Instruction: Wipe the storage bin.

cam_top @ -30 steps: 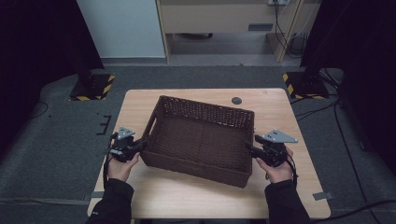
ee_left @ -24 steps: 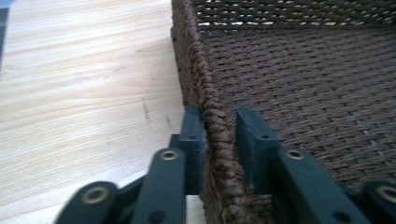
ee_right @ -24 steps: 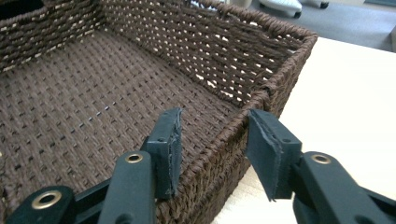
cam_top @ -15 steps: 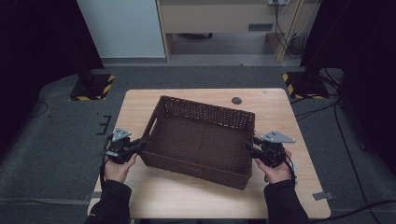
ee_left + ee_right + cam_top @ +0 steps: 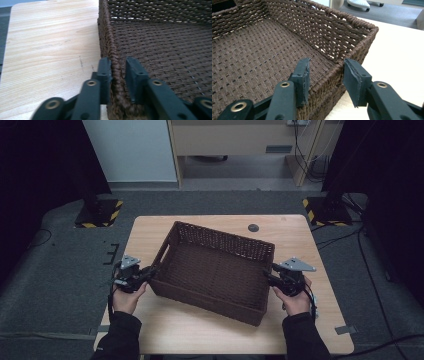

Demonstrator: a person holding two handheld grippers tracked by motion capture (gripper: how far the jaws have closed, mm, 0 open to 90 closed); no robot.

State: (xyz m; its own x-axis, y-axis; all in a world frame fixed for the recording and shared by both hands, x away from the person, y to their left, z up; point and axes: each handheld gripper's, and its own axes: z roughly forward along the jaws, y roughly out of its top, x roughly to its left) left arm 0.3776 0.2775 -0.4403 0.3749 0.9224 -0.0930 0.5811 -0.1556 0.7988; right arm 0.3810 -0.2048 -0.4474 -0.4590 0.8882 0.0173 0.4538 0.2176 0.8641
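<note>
Basket (image 5: 215, 265) askew on tabletop (image 5: 150, 232). Left tongs (image 5: 117, 75) straddle left rim, just easing apart, slight gap. Right tongs (image 5: 325, 80) straddle right rim, apart, opening slightly.

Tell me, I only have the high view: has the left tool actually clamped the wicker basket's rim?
Observer: No. In the left gripper view the left tool straddles the rim of the wicker basket. Its jaws have just been opening, and a thin gap shows at the inner pad.
Operator: And the right tool?
Observer: The right tool straddles the opposite wall, and its jaws have also just been opening. Its outer pad stands clear of the weave.
</note>
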